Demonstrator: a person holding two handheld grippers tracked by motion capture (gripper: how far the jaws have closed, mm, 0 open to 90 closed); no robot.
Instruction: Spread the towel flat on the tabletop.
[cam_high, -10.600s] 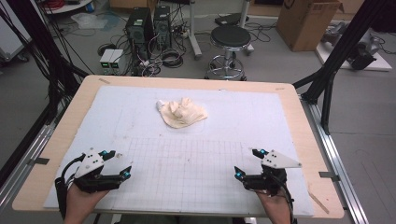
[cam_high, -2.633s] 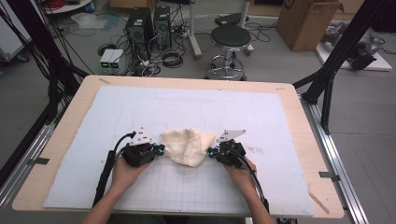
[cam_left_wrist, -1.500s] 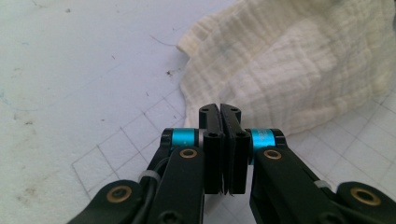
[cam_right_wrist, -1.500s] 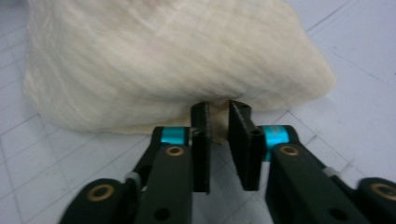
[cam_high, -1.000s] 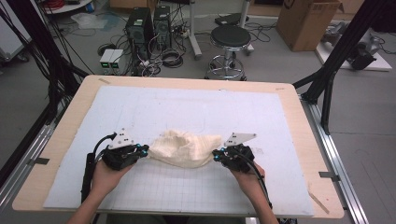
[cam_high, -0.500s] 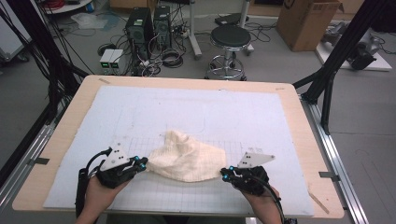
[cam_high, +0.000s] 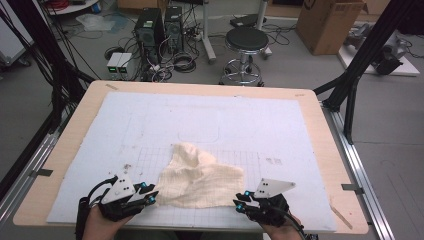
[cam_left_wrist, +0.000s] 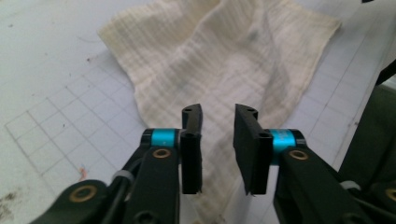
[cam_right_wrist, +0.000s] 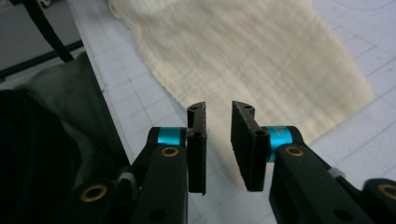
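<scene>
Mat beyond cloth bare, free to pass; cloth btwn grippers.

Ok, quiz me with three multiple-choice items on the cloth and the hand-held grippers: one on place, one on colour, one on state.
1. Where does the cloth lie on the white mat?
A. far edge
B. near edge, between the hand-held grippers
C. right corner

2. What colour is the cloth?
A. cream
B. blue
C. black

3. How do the jaws of the left hand-held gripper and the right hand-held gripper stand?
A. both open
B. both shut on cloth
C. one shut

Answers:
1 B, the high view shows it low on the mat between them.
2 A, it is pale cream.
3 A, each gripper view shows an empty gap between the jaws.
</scene>
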